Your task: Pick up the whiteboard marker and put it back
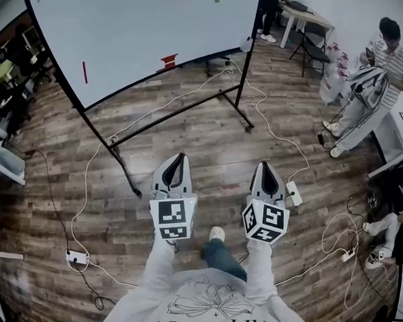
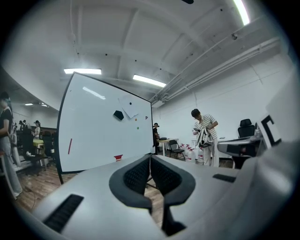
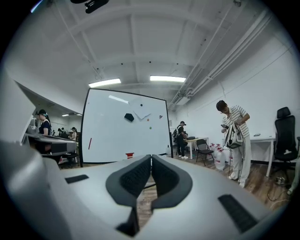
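- Nearest, the person's sleeves carry the left gripper point(image 1: 179, 159) and the right gripper point(image 1: 265, 167) side by side above the wooden floor point(image 1: 210, 137), both aimed roughly level toward the board
- The left gripper view shows its jaws closed pad against pad, with nothing between them
- The right gripper view shows the same: jaws closed and empty
- Beyond the grippers, white cables point(image 1: 272, 127) trail across the floor past the feet of the board's stand point(image 1: 122, 165)
- Farther off stands the whiteboard point(image 1: 142, 29); a slim red stick point(image 1: 84, 71) sits upright on its left part, and I take this for the whiteboard marker, though it is too small to rule out a drawn stroke
- A small red item point(image 1: 168, 60) clings lower on the board, right of the stick
- At the far right a person in a striped shirt point(image 1: 386, 63) stands well apart
- Judged from this, no step is done: the marker is well apart from both grippers, so the approach, opening a pair of jaws, gripping, lifting and putting back all remain
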Motion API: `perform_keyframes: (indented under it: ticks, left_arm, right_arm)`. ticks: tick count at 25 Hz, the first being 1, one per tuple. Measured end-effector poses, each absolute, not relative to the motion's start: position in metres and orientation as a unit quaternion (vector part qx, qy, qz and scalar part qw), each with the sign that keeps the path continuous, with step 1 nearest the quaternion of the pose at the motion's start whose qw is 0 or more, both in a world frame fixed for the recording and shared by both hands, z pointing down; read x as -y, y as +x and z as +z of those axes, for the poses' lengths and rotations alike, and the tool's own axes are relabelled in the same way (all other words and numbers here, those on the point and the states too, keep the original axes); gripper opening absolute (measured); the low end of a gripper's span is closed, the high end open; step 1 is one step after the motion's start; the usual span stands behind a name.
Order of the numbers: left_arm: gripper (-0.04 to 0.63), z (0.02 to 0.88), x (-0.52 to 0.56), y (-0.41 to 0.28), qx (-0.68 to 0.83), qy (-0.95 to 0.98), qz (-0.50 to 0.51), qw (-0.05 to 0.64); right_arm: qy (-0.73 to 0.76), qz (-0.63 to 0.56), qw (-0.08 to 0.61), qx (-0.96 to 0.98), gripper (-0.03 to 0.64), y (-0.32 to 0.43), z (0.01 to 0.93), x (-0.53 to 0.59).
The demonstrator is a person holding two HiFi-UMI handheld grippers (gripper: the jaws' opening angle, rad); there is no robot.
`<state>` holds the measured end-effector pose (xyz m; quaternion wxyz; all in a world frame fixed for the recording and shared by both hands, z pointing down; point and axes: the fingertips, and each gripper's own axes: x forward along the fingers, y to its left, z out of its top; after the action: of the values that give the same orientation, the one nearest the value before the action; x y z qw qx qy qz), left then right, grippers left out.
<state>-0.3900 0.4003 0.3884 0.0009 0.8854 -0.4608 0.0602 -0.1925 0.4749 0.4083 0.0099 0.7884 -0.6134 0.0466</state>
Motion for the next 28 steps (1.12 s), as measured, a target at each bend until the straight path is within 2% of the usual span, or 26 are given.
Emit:
perform_keyframes:
  ticks: [12, 28]
  left_arm:
    - [0.008, 0.372, -0.293, -0.254, 0.474, 0.879, 0.055, -0.007]
    - [0.008, 0.402, -0.112, -0.135, 0.443, 0.894, 0.064, 0.008]
  right_arm:
    - [0.767, 0.035, 0.0, 0.641, 0.006, -0.065, 0.392, -0.355]
    - [0.786, 0.053, 0.01, 0.616, 0.006, 0.044, 0.424, -0.191]
